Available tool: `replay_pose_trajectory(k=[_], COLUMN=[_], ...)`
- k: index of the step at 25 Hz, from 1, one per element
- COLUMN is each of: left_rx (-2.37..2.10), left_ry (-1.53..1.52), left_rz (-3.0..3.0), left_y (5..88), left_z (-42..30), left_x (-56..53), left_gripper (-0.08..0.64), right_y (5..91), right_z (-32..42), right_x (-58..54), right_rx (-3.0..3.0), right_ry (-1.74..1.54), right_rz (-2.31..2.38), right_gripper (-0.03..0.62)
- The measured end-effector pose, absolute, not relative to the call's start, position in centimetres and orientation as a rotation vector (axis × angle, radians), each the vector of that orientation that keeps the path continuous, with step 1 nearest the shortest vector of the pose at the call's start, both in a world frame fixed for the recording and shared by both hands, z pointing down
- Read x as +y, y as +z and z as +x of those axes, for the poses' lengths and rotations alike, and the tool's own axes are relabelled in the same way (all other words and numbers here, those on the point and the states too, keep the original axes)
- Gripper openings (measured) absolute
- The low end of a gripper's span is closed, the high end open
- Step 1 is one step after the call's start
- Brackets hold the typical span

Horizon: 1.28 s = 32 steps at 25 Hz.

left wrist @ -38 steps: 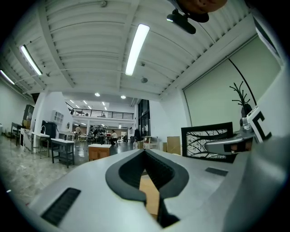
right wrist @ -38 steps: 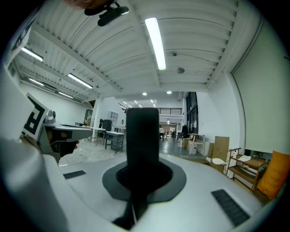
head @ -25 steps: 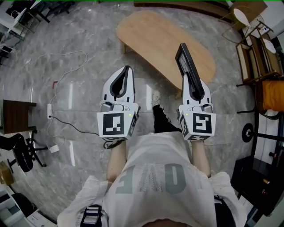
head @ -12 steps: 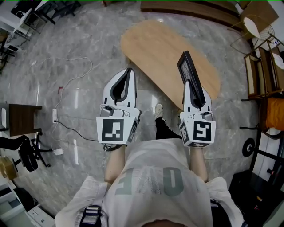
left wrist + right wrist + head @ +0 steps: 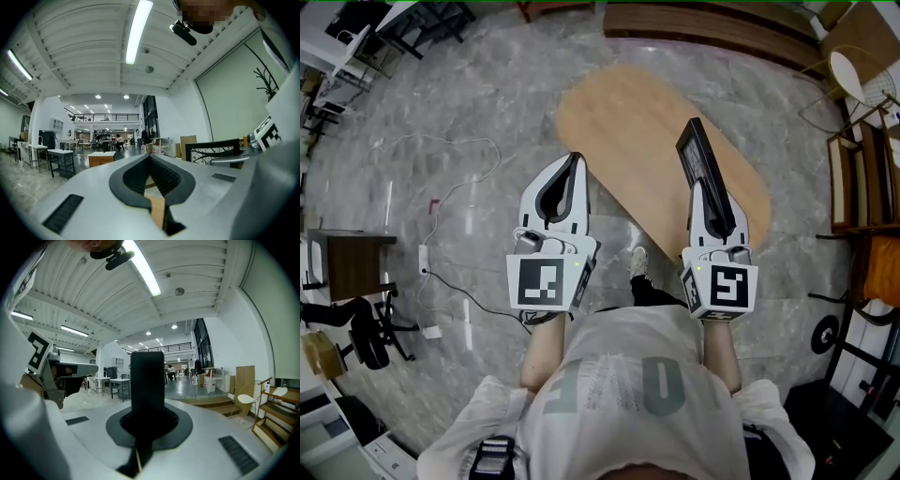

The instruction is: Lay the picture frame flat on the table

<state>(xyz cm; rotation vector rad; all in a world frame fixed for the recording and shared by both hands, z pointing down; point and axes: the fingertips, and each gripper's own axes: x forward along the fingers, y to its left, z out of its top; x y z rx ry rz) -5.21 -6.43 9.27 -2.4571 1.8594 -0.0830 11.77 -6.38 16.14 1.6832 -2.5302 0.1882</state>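
Picture frame (image 5: 697, 150): clamped on edge in my right tool (image 5: 706, 187), long axis pointing forward over the table (image 5: 619, 112). Left tool (image 5: 574, 161): closed, empty.

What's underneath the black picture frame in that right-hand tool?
Only the light wooden table shows below the picture frame, held on edge by the right gripper. The strip of tabletop covered by frame and gripper cannot be seen.
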Motion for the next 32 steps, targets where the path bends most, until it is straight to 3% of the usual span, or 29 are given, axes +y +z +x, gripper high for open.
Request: replay_pose_trajectory(k=[32], left_rx=[1.79], left_ry=[-0.059], left_rz=[-2.456], left_y=[8.1], left_z=[-9.8], left_x=[-14.8], left_gripper=[0.009], right_y=[13.2], right_z=[6.0], right_x=[-13.4], right_rx=[-2.573], right_ry=[0.156], right_rz=[1.758], right_gripper=[0.017])
